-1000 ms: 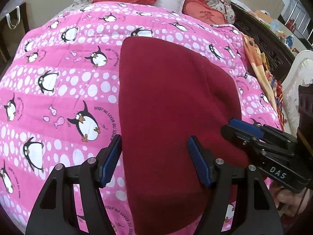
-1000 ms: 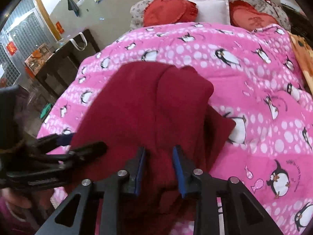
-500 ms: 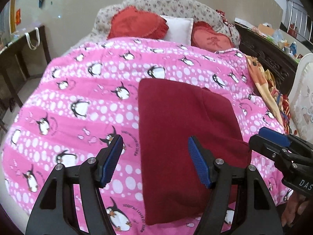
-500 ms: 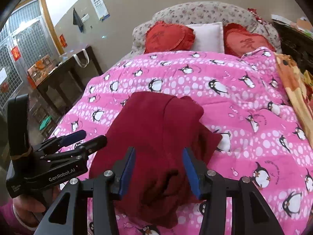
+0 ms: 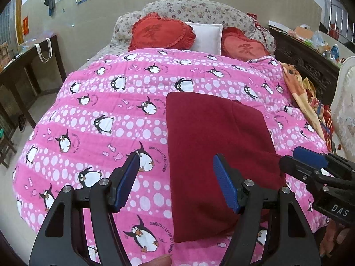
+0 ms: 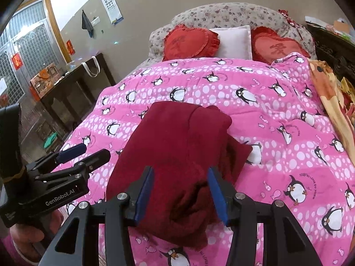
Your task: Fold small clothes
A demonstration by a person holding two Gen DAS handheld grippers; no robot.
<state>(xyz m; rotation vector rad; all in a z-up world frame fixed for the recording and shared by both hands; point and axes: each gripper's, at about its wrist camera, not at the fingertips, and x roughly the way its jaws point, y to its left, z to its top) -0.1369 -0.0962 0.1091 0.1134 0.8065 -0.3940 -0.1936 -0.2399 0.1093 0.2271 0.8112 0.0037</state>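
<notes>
Left gripper [image 5: 176,180], right gripper [image 6: 180,196]: black angular frames, ribbed blue pads, silver screws; white "GenRobot.AI" and "DAS" lettering.

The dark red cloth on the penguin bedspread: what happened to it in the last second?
The right tongs, shut on the dark red fleece cloth a second ago, opened and let go. Both tongs backed away; the left tongs stayed open. The cloth lies folded on the pink penguin quilt, unmoved.

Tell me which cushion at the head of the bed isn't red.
The white square pillow, wedged between the two red heart-shaped cushions. It is plain and unfrilled; the hearts have ruffled edges and a character on the front.
</notes>
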